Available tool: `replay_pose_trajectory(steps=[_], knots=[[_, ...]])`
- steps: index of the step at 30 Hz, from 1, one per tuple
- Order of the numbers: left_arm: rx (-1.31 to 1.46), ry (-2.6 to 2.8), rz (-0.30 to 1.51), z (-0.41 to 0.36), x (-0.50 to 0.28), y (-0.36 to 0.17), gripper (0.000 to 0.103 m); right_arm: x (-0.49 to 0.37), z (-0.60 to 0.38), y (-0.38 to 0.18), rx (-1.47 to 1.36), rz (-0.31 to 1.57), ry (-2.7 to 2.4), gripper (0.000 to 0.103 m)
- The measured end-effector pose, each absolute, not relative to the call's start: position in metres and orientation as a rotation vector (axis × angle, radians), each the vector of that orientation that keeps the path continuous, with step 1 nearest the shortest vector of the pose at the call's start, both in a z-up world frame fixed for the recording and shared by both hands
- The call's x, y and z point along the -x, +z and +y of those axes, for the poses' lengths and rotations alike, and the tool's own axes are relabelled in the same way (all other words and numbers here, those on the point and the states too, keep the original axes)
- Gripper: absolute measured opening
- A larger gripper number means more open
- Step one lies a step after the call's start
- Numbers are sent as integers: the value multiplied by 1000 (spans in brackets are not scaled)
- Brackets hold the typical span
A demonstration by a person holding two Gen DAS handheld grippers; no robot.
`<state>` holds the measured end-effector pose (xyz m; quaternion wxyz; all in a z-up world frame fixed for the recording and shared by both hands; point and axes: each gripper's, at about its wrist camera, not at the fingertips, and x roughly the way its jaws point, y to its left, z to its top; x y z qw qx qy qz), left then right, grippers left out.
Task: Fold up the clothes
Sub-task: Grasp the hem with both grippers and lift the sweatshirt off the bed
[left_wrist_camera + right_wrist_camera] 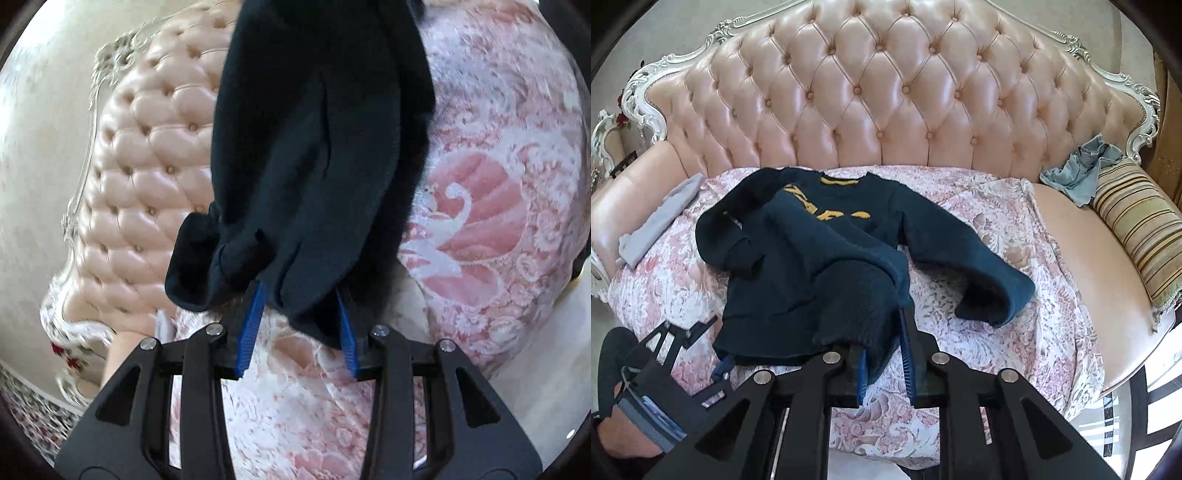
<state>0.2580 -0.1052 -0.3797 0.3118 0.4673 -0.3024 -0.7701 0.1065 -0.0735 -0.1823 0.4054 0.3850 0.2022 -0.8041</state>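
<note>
A dark navy sweatshirt (pixel 820 251) with yellow lettering lies partly folded on a pink floral cover (pixel 990 332) over a sofa seat. My right gripper (pixel 886 332) is shut on its lifted lower hem, the fabric bunched between the blue pads. My left gripper (pixel 301 295) is shut on another part of the same hem; in the left wrist view the sweatshirt (pixel 317 147) hangs away from the fingers and fills the middle. The left gripper also shows in the right wrist view (pixel 720 369) at the garment's left corner. One sleeve (pixel 982 273) trails to the right.
A tufted pink leather sofa back (pixel 886 96) runs behind. A grey folded cloth (pixel 661 218) lies at the seat's left end. A crumpled light blue garment (pixel 1078 173) and a striped cushion (pixel 1141 232) sit at the right end.
</note>
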Motion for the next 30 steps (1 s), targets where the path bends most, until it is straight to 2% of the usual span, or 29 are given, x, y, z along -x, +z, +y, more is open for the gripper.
replay_pose_trajectory(steps=[2, 3, 4, 8, 12, 15, 18, 20, 23, 25, 28, 30], knots=[[-1239, -1998, -857, -106, -253, -385, 42, -108, -75, -188, -976, 532, -2026, 20], [-1237, -1983, -879, -106, -251, -386, 35, -109, -76, -191, -978, 553, -2025, 22], [-1238, -1984, -857, -107, -252, -383, 3, -110, -78, -194, -979, 572, -2023, 22], [-1209, -2005, -732, -121, -259, -354, 3, -112, -78, -201, -948, 610, -2041, 22], [-1082, -2051, -526, -140, -286, -288, 3, -113, -65, -174, -843, 511, -2094, 21], [-990, -2116, -178, -170, -327, -246, 3, -127, -61, -155, -763, 505, -2008, 21], [-917, -2136, 228, -202, -372, -237, 3, -150, -65, -162, -759, 563, -1920, 22], [-895, -2105, 500, -221, -401, -248, 3, -163, -69, -178, -829, 558, -1841, 22], [-909, -2036, 751, -230, -426, -274, 3, -180, -75, -211, -978, 556, -1702, 21], [-927, -2001, 847, -229, -434, -290, 3, -188, -80, -236, -1091, 569, -1614, 11], [-948, -1953, 964, -228, -441, -310, 3, -180, -82, -275, -1298, 579, -1538, 3], [-969, -1926, 1016, -229, -442, -320, 3, -172, -77, -292, -1386, 575, -1539, 2]])
